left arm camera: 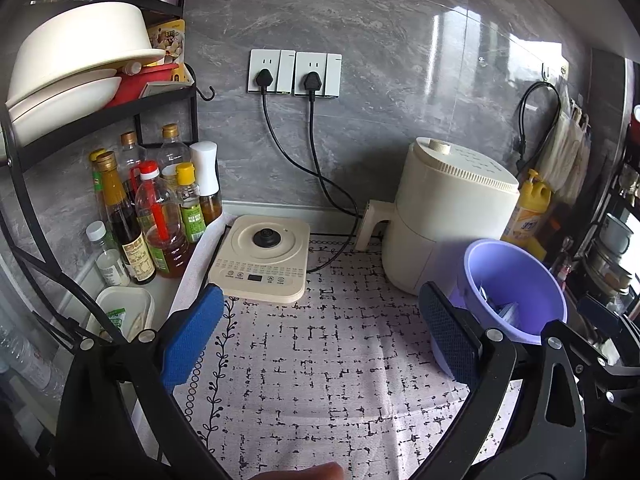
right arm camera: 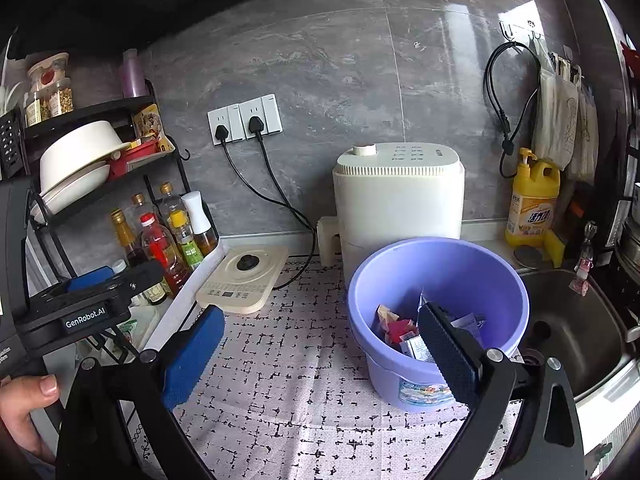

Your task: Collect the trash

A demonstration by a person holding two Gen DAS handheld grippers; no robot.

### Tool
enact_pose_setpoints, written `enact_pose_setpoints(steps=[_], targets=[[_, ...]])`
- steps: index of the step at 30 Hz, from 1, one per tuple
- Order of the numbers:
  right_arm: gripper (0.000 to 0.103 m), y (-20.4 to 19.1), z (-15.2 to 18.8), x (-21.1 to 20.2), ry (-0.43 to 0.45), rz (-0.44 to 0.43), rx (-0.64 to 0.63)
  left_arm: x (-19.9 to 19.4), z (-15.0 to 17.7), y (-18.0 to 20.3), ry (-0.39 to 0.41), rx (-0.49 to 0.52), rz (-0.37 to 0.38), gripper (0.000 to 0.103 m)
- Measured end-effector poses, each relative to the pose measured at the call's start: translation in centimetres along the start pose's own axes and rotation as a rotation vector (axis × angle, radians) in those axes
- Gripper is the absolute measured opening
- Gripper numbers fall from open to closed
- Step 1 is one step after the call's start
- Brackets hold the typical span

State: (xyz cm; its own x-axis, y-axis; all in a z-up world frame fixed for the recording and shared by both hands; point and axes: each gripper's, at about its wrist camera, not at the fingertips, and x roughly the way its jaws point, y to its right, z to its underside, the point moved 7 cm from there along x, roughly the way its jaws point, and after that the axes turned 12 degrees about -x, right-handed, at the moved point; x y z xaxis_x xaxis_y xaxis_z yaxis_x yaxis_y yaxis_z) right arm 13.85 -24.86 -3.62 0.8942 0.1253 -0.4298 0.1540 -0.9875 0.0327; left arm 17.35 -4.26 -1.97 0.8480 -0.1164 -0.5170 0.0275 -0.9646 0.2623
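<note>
A purple plastic bucket stands on the patterned counter mat, in front of a cream appliance. Several crumpled wrappers lie in its bottom. The bucket also shows in the left wrist view, at the right. My left gripper is open and empty above the mat, left of the bucket. My right gripper is open and empty, its right finger over the bucket's near rim. The left gripper's body shows at the left of the right wrist view.
A cream appliance stands behind the bucket. A cream kettle base sits at the back left, its cord plugged into the wall. Oil and sauce bottles stand under a black dish rack. A steel sink lies right.
</note>
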Motion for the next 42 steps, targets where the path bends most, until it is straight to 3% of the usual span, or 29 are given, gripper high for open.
enact_pose_setpoints(steps=[42], targets=[[0.095,-0.15,-0.03,-0.26,0.012,0.023,0.007,0.34,-0.17,0.24,-0.001,-0.008,0.012,0.097]])
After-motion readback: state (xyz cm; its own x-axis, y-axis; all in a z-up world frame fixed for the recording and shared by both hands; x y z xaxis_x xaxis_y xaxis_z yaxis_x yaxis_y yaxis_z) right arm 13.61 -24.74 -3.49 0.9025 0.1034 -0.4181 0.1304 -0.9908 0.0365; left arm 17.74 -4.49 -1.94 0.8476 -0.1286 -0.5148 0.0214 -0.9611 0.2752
